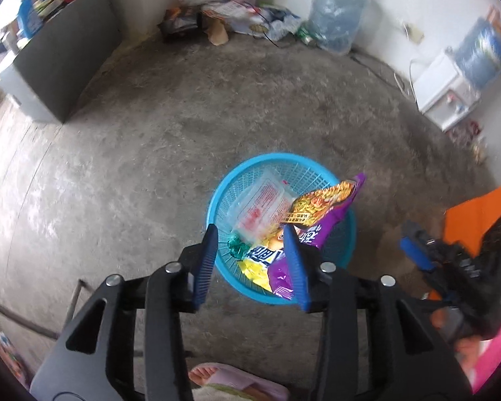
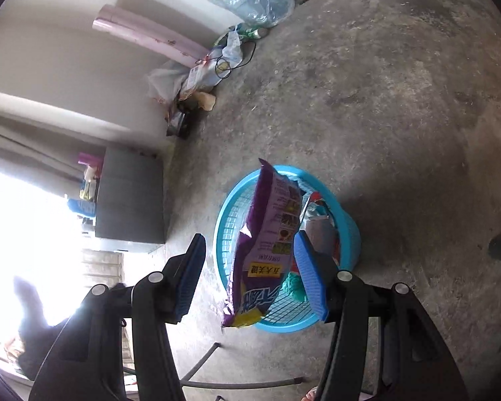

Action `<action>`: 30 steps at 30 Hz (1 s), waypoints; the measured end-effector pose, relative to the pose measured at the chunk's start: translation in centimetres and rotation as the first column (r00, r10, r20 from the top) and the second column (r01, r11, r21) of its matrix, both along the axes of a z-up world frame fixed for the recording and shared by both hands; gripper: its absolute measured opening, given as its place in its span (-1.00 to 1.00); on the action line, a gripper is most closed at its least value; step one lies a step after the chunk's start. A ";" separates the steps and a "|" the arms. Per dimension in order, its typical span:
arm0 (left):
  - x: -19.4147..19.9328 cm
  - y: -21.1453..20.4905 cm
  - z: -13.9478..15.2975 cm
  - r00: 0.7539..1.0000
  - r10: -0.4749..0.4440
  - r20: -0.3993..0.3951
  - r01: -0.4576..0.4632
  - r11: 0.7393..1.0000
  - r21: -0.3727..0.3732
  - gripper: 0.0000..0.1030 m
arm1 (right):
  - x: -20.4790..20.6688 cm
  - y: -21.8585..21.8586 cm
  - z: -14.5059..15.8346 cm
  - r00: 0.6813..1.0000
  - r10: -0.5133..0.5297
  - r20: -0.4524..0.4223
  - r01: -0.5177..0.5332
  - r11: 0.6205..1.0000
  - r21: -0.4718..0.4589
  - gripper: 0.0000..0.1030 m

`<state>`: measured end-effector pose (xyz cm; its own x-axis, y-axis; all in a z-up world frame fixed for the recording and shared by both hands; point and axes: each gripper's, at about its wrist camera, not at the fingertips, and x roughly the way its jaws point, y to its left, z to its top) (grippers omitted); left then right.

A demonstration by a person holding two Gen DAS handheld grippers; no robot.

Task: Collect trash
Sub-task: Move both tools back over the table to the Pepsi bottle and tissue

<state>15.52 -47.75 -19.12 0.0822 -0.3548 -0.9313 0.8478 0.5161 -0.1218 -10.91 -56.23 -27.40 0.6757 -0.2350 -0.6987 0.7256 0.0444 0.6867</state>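
Note:
A blue plastic basket (image 1: 345,234) stands on the concrete floor; it also shows in the right wrist view (image 2: 349,234). In it lie a clear wrapper with red print (image 1: 264,205), a green crumpled scrap (image 1: 237,246) and a purple and yellow noodle packet (image 1: 320,210) that leans over the rim, standing on edge in the right wrist view (image 2: 267,240). My left gripper (image 1: 252,264) is open and empty above the basket's near rim. My right gripper (image 2: 250,275) is open, with the packet between its fingers but not clamped; it also shows at the right of the left wrist view (image 1: 417,254).
A pile of bags and wrappers (image 1: 237,20) lies against the far wall beside a large water jug (image 1: 337,13). A dark cabinet (image 1: 63,67) stands at the left, a white water dispenser (image 1: 447,93) at the right. My slippered foot (image 1: 230,381) is below.

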 end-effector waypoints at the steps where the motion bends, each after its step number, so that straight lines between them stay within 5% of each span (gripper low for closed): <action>1: 0.2 0.7 1.3 1.000 0.009 -0.002 -0.009 1.000 -0.022 -0.19 | 0.4 0.2 0.2 1.000 0.010 -0.005 -0.010 1.000 -0.010 0.05; 8: -0.9 9.8 12.8 0.991 0.076 0.106 -0.055 0.981 -0.187 0.34 | 4.3 3.0 5.2 0.988 0.150 -0.026 -0.152 0.977 -0.150 0.06; 12: -2.2 18.1 17.9 0.976 0.125 0.179 -0.076 0.963 -0.259 0.51 | 7.5 5.9 10.3 0.957 0.288 -0.035 -0.286 0.917 -0.278 0.14; 15: -2.2 25.6 20.3 0.950 0.235 0.204 -0.169 0.941 -0.294 0.55 | 10.0 8.6 13.7 0.916 0.398 -0.050 -0.390 0.856 -0.339 0.16; 17: -2.1 31.4 21.5 0.907 0.346 0.240 -0.268 0.914 -0.303 0.55 | 11.5 10.5 15.5 0.880 0.473 -0.048 -0.457 0.816 -0.353 0.16; 21: -2.5 42.1 22.7 0.779 0.559 0.283 -0.471 0.820 -0.324 0.56 | 14.9 15.8 17.9 0.763 0.646 -0.028 -0.615 0.712 -0.340 0.19; 25: -2.9 50.6 21.7 0.657 0.708 0.259 -0.625 0.704 -0.338 0.56 | 18.5 22.4 19.3 0.593 0.805 -0.005 -0.770 0.565 -0.297 0.21; 27: -3.0 54.1 20.5 0.607 0.764 0.218 -0.686 0.643 -0.341 0.56 | 20.2 26.5 19.5 0.477 0.878 0.034 -0.843 0.468 -0.264 0.22; 30: -3.3 57.7 18.5 0.580 0.801 0.146 -0.728 0.591 -0.348 0.56 | 23.1 32.3 19.4 0.324 0.942 0.085 -0.920 0.335 -0.204 0.23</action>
